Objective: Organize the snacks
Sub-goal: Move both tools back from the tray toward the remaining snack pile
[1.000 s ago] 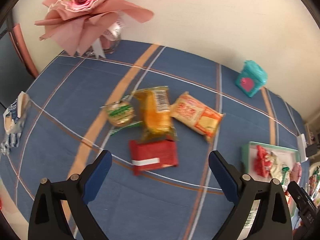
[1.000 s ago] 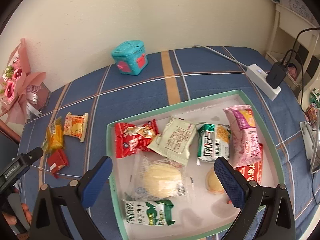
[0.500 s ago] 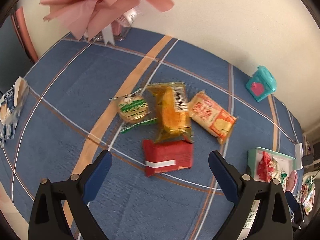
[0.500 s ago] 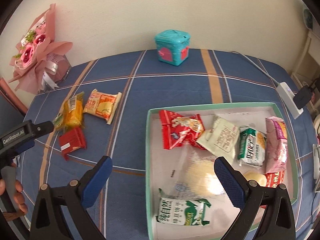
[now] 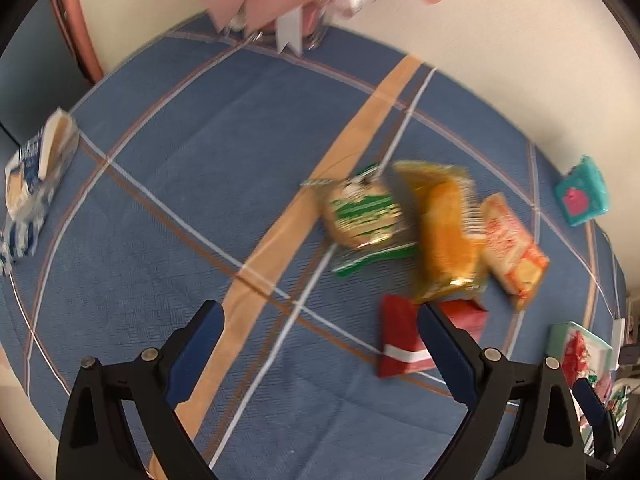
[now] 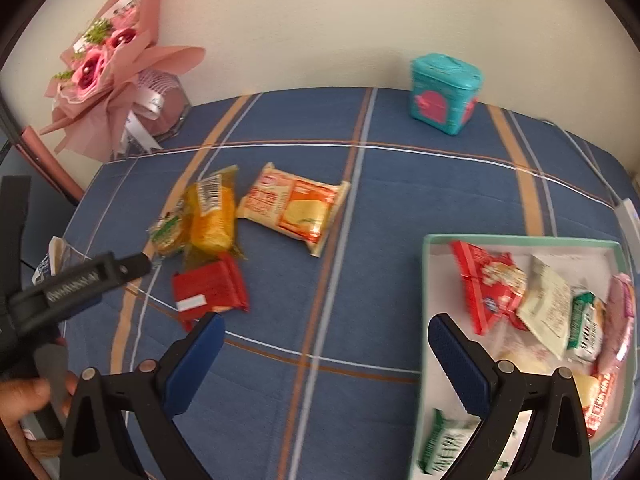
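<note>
**Both grippers swinging to the loose snack pile, nothing held yet**

L wrist view: left gripper (image 5: 318,320) jaws wide, empty. Vs 1 s ago the cam has pushed in and panned left: pile sat centred between the fingers, now sits upper right, frame motion-blurred. Flat red foil wafer pack w/ white stripe (image 5: 404,336) is partly behind the right finger; it was dead centre 0.5 s ago. So the aim has drifted off it, or target is now the round green-and-white wrapped cake (image 5: 362,216). Can't tell which. Orange-yellow clear-wrapped cake bar (image 5: 448,236) long axis runs top-to-bottom in frame, overlapping the red pack's top edge. Orange-and-cream printed cracker packet (image 5: 512,248) touches it on the right, long axis slanting down-right. All lie on the blue plaid tablecloth (image 5: 160,200).

R wrist view: right gripper (image 6: 322,344) jaws wide, empty. It hung over the mint-rimmed white tray (image 6: 520,239) 1 s ago; tray is now at right edge, pile upper left, so prob. drop-off done and heading back for another. Tray holds several packs already. Red pack here lies just ahead of the left finger, long axis roughly across frame, stripe end nearest. Cracker packet long axis left-right, tilted down-right. Four snacks remain outside the tray.
</note>
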Demonstrator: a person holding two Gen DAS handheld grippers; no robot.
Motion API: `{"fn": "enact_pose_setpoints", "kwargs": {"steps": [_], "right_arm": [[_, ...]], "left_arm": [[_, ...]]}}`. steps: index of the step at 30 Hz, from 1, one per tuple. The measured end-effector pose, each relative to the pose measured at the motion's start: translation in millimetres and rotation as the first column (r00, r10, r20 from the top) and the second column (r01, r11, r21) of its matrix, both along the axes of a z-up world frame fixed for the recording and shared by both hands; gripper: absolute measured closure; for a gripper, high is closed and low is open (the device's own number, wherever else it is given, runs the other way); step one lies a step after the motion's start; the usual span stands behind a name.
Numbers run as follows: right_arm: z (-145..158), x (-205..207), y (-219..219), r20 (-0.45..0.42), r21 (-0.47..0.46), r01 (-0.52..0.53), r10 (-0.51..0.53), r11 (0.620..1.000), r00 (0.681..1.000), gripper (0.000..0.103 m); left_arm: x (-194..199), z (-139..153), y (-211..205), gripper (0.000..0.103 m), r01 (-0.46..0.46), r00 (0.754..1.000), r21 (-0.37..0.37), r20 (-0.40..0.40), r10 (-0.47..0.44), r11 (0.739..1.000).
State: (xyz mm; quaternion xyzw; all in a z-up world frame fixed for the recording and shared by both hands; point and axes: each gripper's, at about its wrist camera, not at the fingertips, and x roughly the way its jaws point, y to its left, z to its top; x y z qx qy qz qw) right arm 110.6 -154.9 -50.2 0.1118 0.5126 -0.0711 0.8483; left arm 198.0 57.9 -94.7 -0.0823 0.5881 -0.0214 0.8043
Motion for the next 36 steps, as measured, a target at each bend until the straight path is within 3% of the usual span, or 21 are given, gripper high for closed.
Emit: {"fn": "enact_pose_setpoints", "kwargs": {"steps": [12, 20, 30, 36], "right_arm": [[-38.9, 43.4, 57.1, -0.053, 0.019, -0.112, 0.113, 0.994, 0.992, 0.000], [-58.9, 57.4, 75.4, -0.072, 0.018, -0.144, 0.145, 0.989, 0.987, 0.000], [-67.8, 61.2, 55.4, -0.068, 0.011, -0.095, 0.096, 0.995, 0.993, 0.001], [-65.9, 62.8, 32.4, -0.057, 0.008, -0.059, 0.060, 0.998, 0.997, 0.005]], "left_arm": [[6.9, -22.1, 30.2, 0.006, -0.083, 0.995, 0.033, -0.051, 0.084, 0.996], [14.7, -27.7, 46.6, 0.006, -0.122, 0.991, -0.002, -0.057, 0.122, 0.993], [31.7, -17.9, 52.3, 0.006, -0.152, 0.988, -0.105, 0.000, 0.152, 0.983], [43.9, -10.3, 25.2, 0.006, -0.092, 0.993, -0.126, 0.058, 0.099, 0.988]]}}
